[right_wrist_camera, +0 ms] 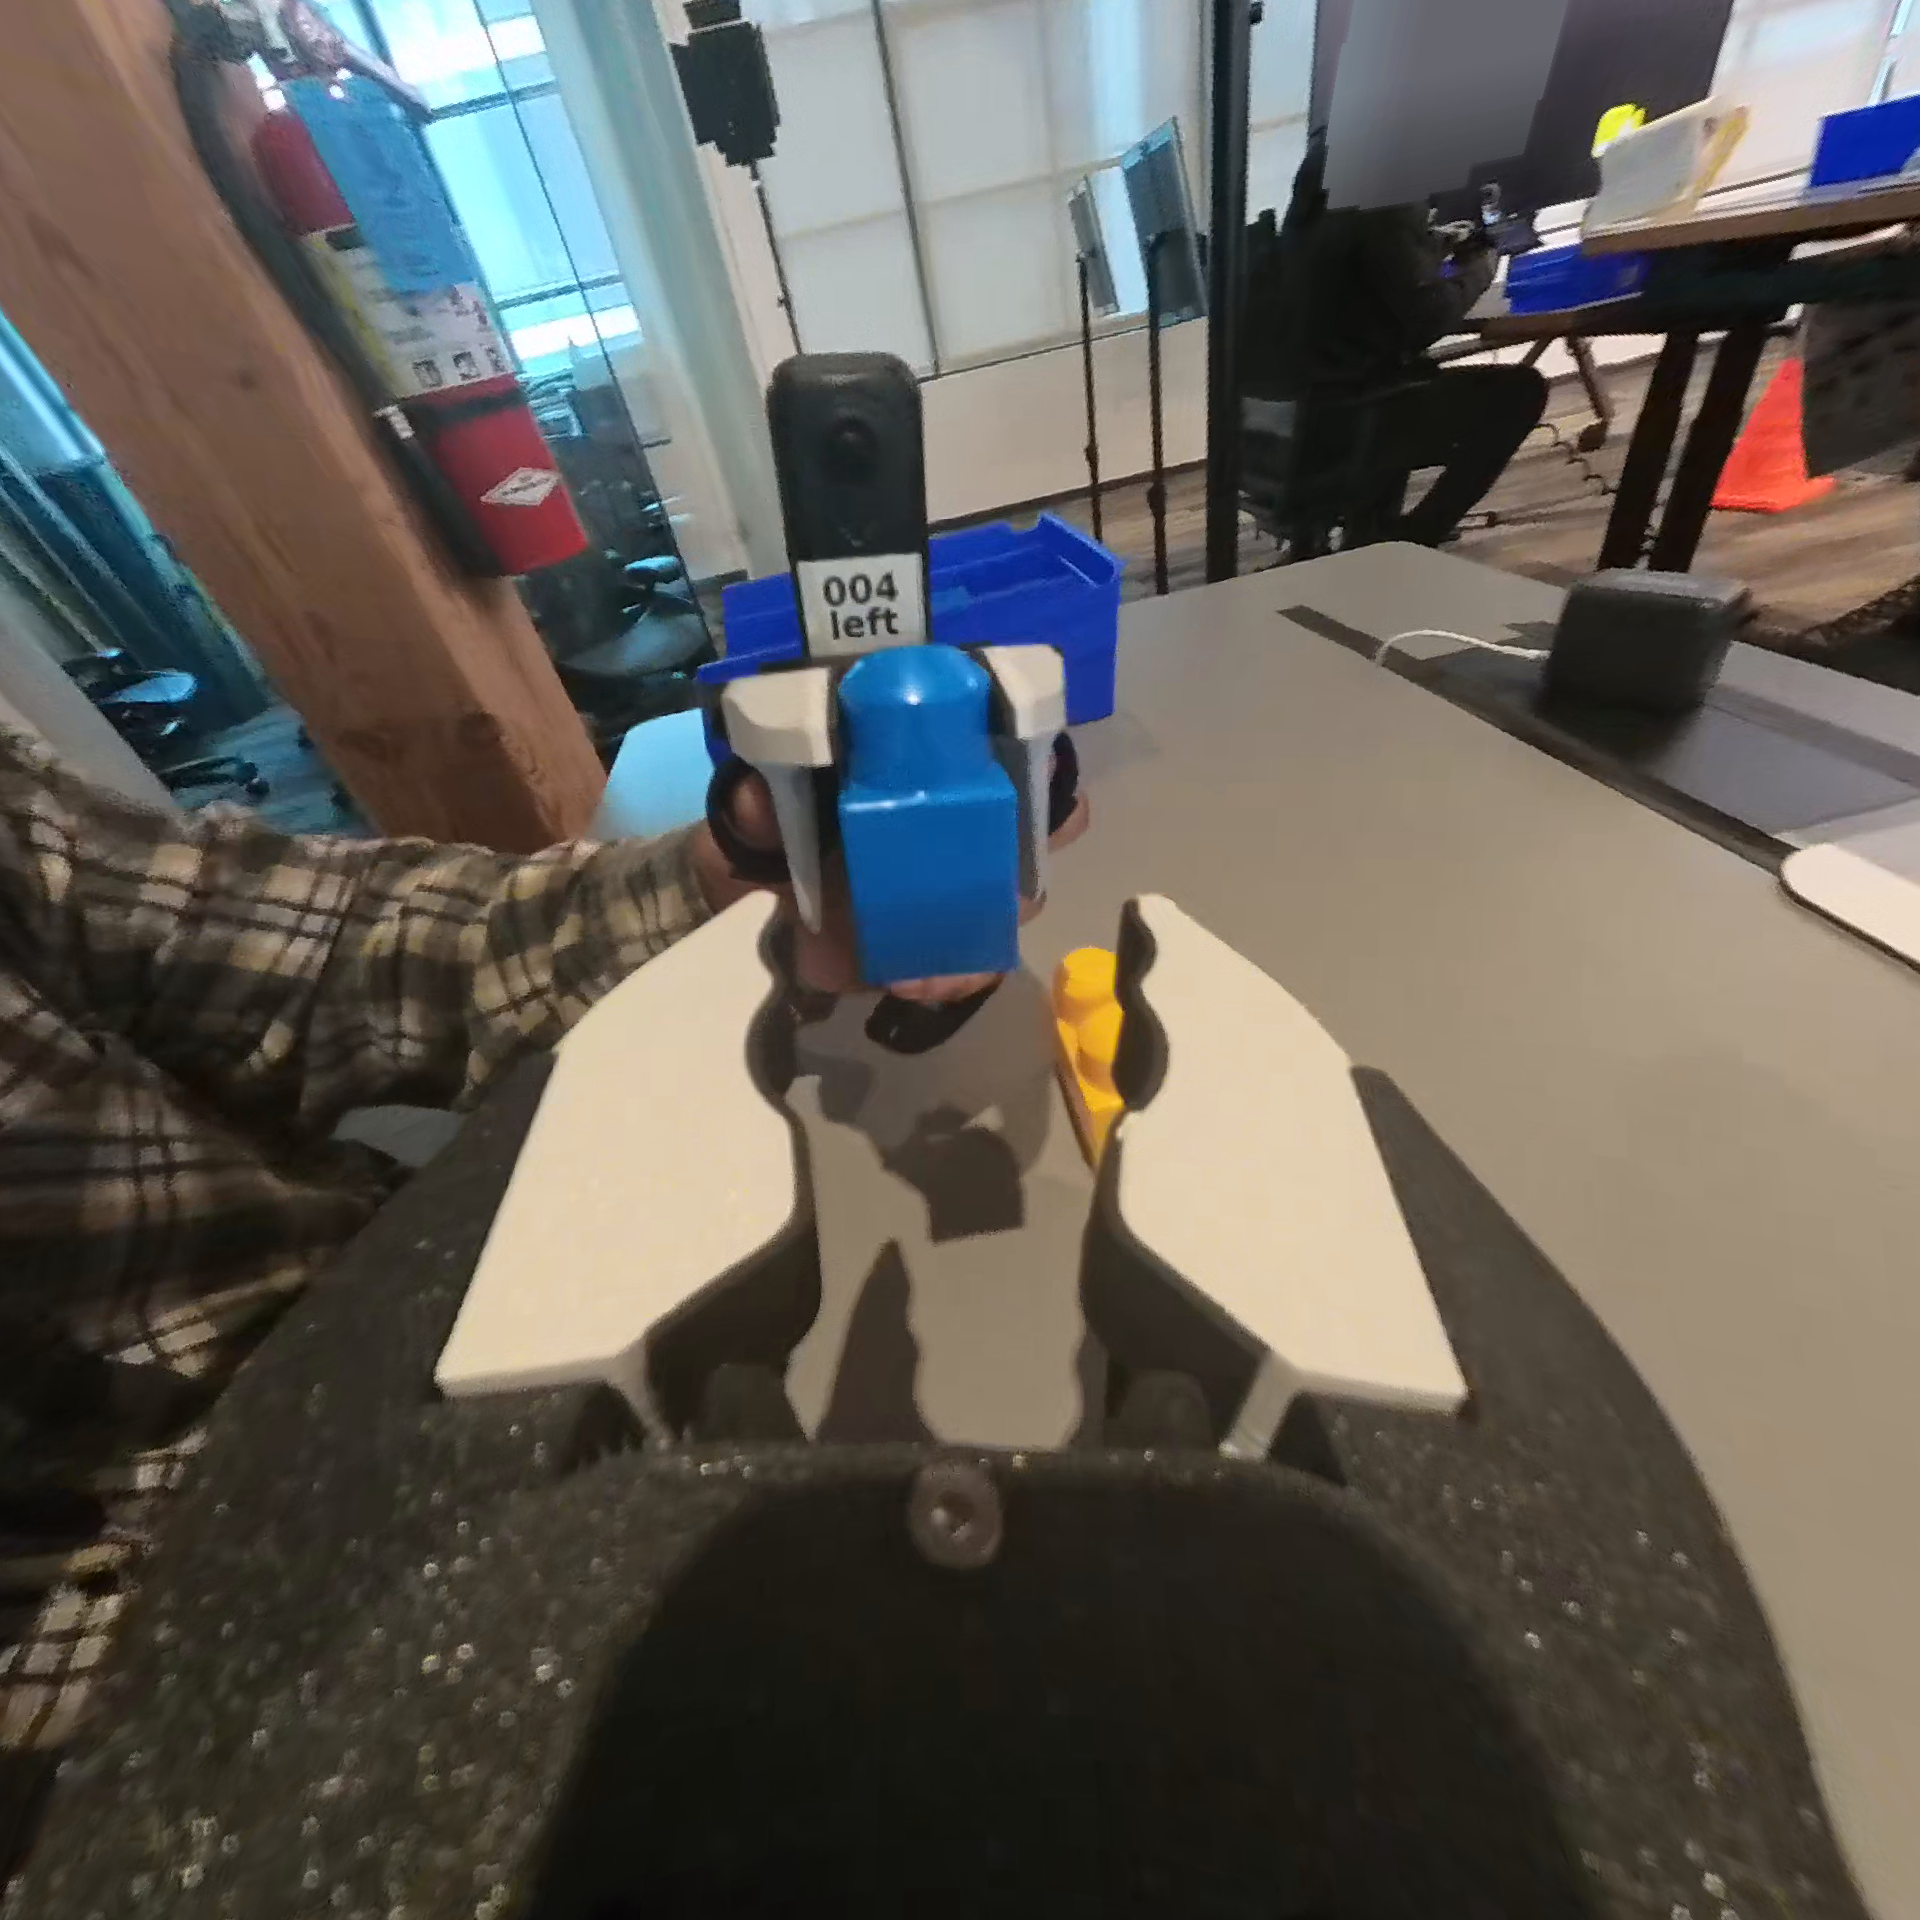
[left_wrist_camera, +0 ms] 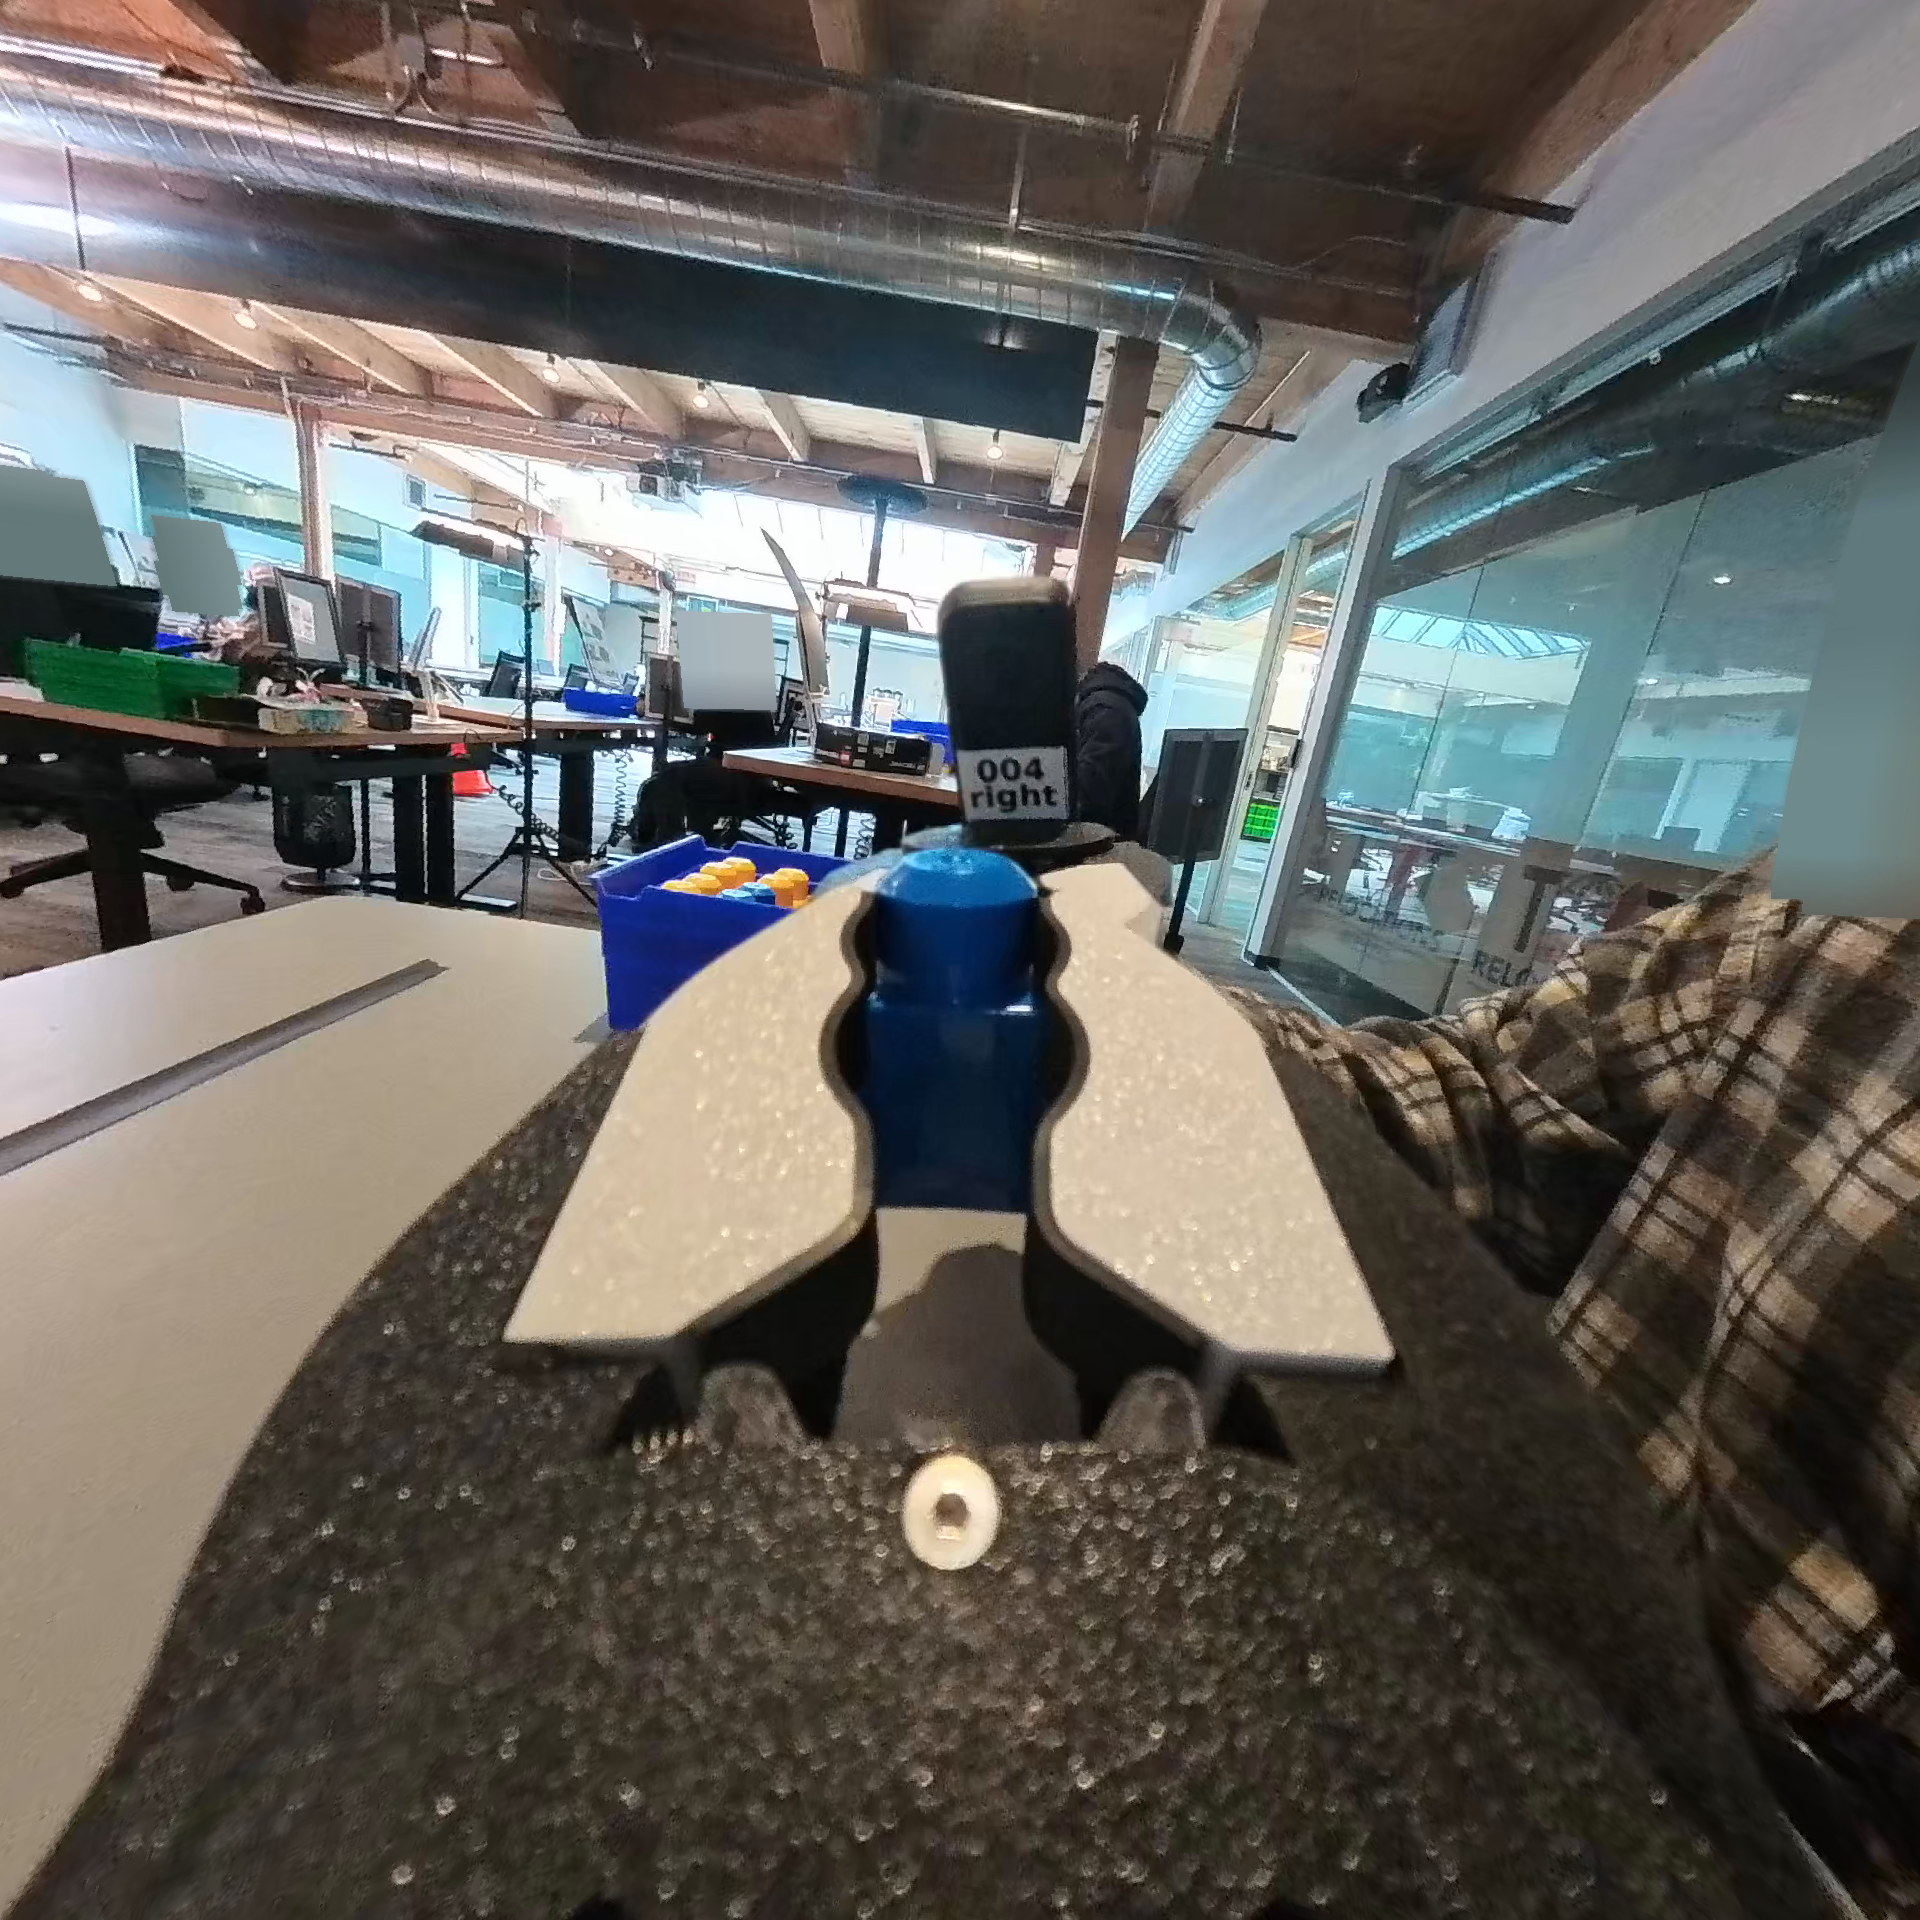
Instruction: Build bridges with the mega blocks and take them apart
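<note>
My left gripper (left_wrist_camera: 954,906) is shut on a blue single-stud block (left_wrist_camera: 951,1049), stud pointing forward, held above the grey table (left_wrist_camera: 208,1195). In the right wrist view the left gripper (right_wrist_camera: 914,727) faces me with the blue block (right_wrist_camera: 925,831) between its fingers. My right gripper (right_wrist_camera: 951,925) is open and empty, its tips just below and in front of that block. A yellow block (right_wrist_camera: 1086,1039) lies on the table (right_wrist_camera: 1455,987), partly hidden behind my right finger (right_wrist_camera: 1247,1164). The right gripper's camera (left_wrist_camera: 1006,696) shows just beyond the blue block.
A blue bin (left_wrist_camera: 665,935) with yellow and blue blocks stands at the table's far edge; it also shows in the right wrist view (right_wrist_camera: 1039,613). A dark grey box (right_wrist_camera: 1642,634) with a white cable sits at the far right. A plaid sleeve (left_wrist_camera: 1610,1195) is on the right. My left and right fingertips are right by each other.
</note>
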{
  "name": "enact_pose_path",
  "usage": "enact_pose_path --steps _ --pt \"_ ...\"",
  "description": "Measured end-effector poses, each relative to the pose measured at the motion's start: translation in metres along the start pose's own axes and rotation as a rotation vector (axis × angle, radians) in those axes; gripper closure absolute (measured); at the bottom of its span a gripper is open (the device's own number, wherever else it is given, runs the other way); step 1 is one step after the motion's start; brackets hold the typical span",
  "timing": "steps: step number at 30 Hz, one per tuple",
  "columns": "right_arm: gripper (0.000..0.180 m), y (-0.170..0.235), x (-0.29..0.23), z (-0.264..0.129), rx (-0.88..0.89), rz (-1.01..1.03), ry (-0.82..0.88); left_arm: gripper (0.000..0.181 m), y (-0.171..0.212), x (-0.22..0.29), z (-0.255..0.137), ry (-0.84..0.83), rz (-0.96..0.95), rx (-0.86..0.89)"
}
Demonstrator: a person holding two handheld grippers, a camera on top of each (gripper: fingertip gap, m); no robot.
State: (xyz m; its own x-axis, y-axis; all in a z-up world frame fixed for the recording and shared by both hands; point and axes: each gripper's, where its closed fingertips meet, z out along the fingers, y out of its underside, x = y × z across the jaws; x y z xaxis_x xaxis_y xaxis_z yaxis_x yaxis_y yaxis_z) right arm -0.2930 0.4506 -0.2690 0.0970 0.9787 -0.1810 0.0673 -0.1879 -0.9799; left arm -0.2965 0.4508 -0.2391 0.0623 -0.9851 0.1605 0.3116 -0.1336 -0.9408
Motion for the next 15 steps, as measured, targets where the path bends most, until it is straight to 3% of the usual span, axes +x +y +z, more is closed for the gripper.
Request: enact_pose_path --steps 5,9,13,15 --pt "0.128 0.003 -0.002 0.016 -0.062 -0.029 -0.041 0.152 0.002 0.001 -0.002 0.007 -0.010 -0.012" --pt "0.145 0.005 -0.007 0.024 -0.103 -0.046 -0.085 0.152 0.003 0.000 -0.004 0.006 -0.026 -0.015" --pt "0.145 0.008 -0.005 0.022 -0.134 -0.071 -0.090 0.152 0.002 0.000 -0.008 0.018 -0.040 -0.026" --pt "0.145 0.013 0.001 0.016 -0.160 -0.079 -0.073 0.140 -0.007 -0.002 -0.016 0.001 -0.046 -0.013"
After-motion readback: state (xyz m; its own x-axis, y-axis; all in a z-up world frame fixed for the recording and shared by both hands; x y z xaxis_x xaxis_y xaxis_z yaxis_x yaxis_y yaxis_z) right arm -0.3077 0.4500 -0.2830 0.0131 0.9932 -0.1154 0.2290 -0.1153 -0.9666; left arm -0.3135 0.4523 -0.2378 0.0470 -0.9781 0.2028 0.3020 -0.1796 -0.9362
